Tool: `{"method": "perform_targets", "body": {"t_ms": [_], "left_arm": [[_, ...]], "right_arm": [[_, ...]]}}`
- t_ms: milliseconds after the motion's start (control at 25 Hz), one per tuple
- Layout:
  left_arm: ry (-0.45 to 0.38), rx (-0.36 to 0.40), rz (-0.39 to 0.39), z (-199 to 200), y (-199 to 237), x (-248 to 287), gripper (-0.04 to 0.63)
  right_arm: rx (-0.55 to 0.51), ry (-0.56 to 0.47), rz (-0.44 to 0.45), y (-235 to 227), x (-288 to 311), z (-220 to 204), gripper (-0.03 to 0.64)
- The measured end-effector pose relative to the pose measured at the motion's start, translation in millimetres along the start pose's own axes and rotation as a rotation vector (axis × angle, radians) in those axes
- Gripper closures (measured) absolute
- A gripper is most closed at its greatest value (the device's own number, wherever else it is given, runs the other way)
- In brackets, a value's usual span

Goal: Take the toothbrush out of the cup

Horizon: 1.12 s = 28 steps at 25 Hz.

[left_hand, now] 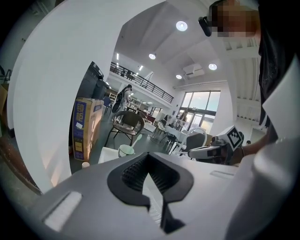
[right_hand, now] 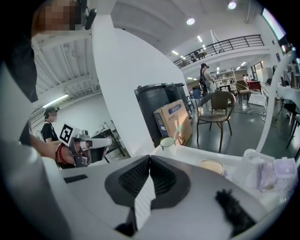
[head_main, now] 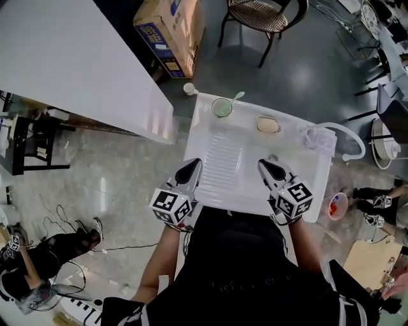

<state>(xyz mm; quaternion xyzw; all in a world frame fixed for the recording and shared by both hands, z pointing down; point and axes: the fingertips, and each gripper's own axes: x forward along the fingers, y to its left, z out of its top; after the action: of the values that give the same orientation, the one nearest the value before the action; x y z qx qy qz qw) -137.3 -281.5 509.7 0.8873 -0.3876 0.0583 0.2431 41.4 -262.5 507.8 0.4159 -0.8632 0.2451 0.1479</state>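
Observation:
A pale green cup [head_main: 222, 107] stands at the far left corner of the white washbasin [head_main: 248, 197], with a light green toothbrush [head_main: 239, 96] leaning out of it to the right. My left gripper [head_main: 193, 164] hovers over the basin's near left edge, its jaws shut and empty. Over the near right part, my right gripper [head_main: 263, 165] is also shut with nothing in it. Both are well short of the cup. The cup [left_hand: 125, 150] shows beyond the left gripper [left_hand: 149, 155]. The cup [right_hand: 167, 143] and toothbrush [right_hand: 178, 132] lie ahead of the right gripper [right_hand: 150, 157].
A soap dish [head_main: 268, 124] and a white faucet with hose [head_main: 319, 135] sit along the basin's far edge. A white table [head_main: 70, 63], a cardboard box [head_main: 171, 28], a chair [head_main: 261, 16] and a small paper cup [head_main: 189, 88] stand around it.

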Motion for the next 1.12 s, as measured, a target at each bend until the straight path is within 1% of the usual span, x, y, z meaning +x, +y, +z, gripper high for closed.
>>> {"method": "perform_targets", "body": {"t_ms": [120,320,480,600,840,1120], "left_arm": [[0.004,0.001,-0.009,-1.6,-3.2,5.0,0.589],[-0.006,0.018,0.011,-0.1,-12.1,7.4,0.589],[-0.010,0.024,0.022,2.7,-18.3,8.4,0.589],[-0.005,0.038,0.027,3.0,-21.9,10.9,0.589],[0.012,0.041,0.004,-0.7,-33.7,24.4,0.589],[0.016,0.053,-0.033,3.3,-46.2,41.2,0.589]], "right_arm": [[-0.017,-0.010,0.010,-4.5,7.6,8.8,0.604],[-0.058,-0.040,0.055,-8.8,19.6,24.6,0.604],[-0.083,-0.037,0.075,-14.7,29.6,29.8,0.604],[-0.091,-0.027,0.074,-23.4,39.6,30.9,0.604],[-0.155,0.010,0.079,-34.6,65.5,29.6,0.604],[-0.149,0.023,0.081,-51.3,94.7,33.1,0.604]]}}
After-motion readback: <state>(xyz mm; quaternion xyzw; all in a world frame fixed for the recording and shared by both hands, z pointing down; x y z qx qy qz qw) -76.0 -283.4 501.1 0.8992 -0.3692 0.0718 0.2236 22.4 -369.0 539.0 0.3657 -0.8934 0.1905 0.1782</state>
